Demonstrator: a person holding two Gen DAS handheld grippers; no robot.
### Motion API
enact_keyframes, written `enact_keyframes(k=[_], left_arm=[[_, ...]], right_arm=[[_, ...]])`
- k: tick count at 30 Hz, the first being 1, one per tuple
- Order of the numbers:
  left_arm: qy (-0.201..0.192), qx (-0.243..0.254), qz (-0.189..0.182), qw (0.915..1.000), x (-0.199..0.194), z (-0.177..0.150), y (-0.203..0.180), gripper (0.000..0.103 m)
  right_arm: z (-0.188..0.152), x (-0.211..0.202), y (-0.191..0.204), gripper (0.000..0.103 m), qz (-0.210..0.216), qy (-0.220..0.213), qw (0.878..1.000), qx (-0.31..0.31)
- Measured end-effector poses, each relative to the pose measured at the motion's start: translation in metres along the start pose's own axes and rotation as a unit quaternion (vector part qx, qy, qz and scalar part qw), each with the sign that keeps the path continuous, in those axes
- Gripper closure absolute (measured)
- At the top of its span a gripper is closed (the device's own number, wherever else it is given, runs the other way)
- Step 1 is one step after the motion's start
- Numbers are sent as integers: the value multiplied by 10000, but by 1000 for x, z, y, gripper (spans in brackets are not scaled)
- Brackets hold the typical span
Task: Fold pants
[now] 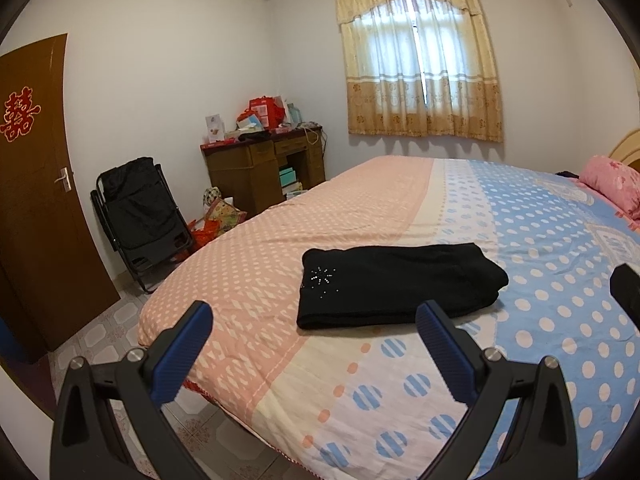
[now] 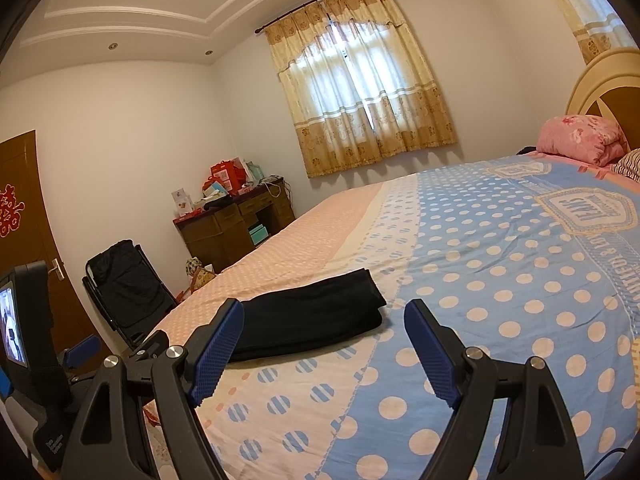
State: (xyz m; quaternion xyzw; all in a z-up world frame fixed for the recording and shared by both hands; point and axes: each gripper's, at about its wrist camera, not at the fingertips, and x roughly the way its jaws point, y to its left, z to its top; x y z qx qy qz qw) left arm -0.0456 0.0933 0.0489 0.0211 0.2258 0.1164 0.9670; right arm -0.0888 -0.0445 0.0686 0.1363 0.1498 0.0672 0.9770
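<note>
While both units hover over the near edge of the bed (image 1: 248,264), neither touches anything. Left hand-held gripper (image 1: 314,322): blue pads spread wide, nothing between them. Right hand-held gripper (image 2: 324,322): same, pads well apart, empty.

Pants (image 1: 396,284) are already folded into a flat black rectangle, lying on the bedspread just ahead of the left hand-held gripper, slightly toward its right finger. A small cluster of sparkly studs (image 1: 322,278) sits on the corner nearest its left finger. From the right wrist view the pants (image 2: 308,320) lie ahead and left of centre, partly behind the right unit's left finger (image 2: 216,352); no contact visible in either view.

The right unit shows at the right edge of the left wrist view; the left unit's body and small screen (image 2: 14,324) show at the left edge of the right wrist view.

Bedspread: pink dotted section to the left of the pants, blue with white dots to the right. Pink pillow (image 2: 580,138) far ahead-right near the headboard (image 2: 600,76). Far ahead-left: wooden counter (image 1: 264,172) stacked with red boxes, black folding chair (image 1: 140,216), brown door (image 1: 32,184). Curtained window (image 1: 416,68) straight ahead on the far wall.
</note>
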Motion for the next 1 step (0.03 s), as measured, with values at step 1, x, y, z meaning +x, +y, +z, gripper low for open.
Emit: enact_keyframes(k=[1], left_arm=[[6, 14, -7, 10000, 1, 0, -1, 0]], right_arm=[[0, 0, -1, 19, -57, -25, 10000, -3]])
